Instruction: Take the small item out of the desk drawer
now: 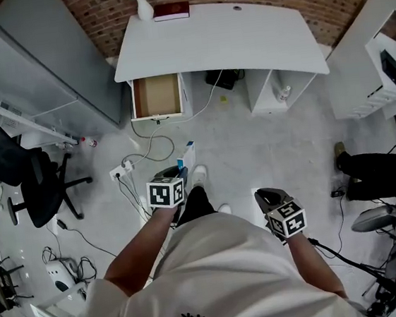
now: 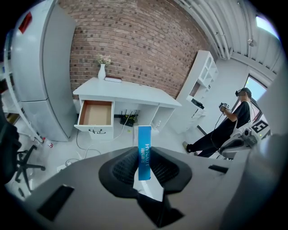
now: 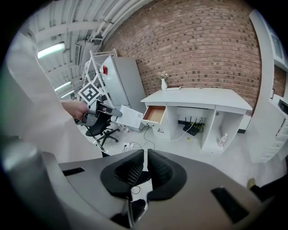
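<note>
A small blue-and-white box point(image 2: 144, 153) stands upright between the pads of my left gripper point(image 2: 145, 170), which is shut on it. From above, the same box point(image 1: 188, 155) sticks out ahead of the left gripper point(image 1: 174, 175), well back from the white desk point(image 1: 220, 38). The desk's drawer point(image 1: 157, 96) is pulled out, and its brown inside shows nothing in it. My right gripper point(image 3: 146, 167) hangs at my right side point(image 1: 265, 199), its jaws together with nothing between them. In the right gripper view, the left gripper point(image 3: 107, 110) holds the box point(image 3: 129, 117) out in front of the drawer point(image 3: 155, 114).
A grey cabinet point(image 1: 45, 65) stands left of the desk, an office chair point(image 1: 41, 186) nearer me. A power strip point(image 1: 121, 170) and cables lie on the floor. A vase point(image 1: 144, 7) and a red book point(image 1: 171, 10) sit on the desk. Another person point(image 2: 225, 128) stands at the right.
</note>
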`<control>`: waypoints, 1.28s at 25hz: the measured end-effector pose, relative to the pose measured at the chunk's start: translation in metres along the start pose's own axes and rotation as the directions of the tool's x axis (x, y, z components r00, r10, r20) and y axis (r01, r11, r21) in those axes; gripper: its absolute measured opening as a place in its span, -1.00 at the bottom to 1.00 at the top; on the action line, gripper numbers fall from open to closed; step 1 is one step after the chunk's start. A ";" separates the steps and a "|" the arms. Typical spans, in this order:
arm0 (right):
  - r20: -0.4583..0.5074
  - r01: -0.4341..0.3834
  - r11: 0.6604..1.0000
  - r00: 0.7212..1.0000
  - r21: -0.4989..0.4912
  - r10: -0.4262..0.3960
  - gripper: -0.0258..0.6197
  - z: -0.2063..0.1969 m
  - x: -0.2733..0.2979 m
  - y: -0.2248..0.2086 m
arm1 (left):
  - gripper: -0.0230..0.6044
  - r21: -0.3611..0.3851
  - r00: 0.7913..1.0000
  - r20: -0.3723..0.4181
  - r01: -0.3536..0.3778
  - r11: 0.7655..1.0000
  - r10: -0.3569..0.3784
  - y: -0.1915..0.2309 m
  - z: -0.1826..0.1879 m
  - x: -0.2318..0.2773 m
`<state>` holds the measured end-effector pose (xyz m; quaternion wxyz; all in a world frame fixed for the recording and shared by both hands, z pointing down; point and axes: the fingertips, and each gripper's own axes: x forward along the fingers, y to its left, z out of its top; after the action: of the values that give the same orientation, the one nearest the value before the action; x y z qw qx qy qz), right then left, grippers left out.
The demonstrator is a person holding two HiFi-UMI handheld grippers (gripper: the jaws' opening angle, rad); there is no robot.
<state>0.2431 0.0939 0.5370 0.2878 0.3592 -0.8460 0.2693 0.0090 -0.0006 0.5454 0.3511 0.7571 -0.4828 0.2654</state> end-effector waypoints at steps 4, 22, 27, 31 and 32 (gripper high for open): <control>-0.008 -0.010 1.000 1.000 -0.024 0.009 -0.78 -0.005 -0.001 0.013 | -0.64 0.005 1.000 0.009 0.002 1.000 -0.002 -0.003 -0.013 -0.016; -0.015 -0.023 0.996 1.000 -0.091 0.022 -0.83 -0.007 0.004 0.036 | -0.64 -0.024 1.000 0.022 -0.018 1.000 0.019 0.008 -0.041 -0.037; -0.018 -0.033 0.995 0.999 -0.093 0.031 -0.83 -0.006 0.009 0.040 | -0.64 -0.027 1.000 0.020 -0.021 0.999 0.022 0.011 -0.041 -0.036; -0.024 -0.036 0.995 0.999 -0.090 0.034 -0.83 -0.007 0.012 0.037 | -0.64 -0.029 0.999 0.016 -0.035 0.999 0.035 0.013 -0.038 -0.035; -0.024 -0.037 0.995 0.999 -0.089 0.034 -0.83 -0.006 0.012 0.036 | -0.64 -0.029 0.999 0.015 -0.036 0.999 0.037 0.013 -0.036 -0.034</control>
<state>0.2102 0.1140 0.5407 0.3083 0.3278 -0.8601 0.2402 -0.0183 0.0431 0.5456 0.3531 0.7452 -0.5030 0.2587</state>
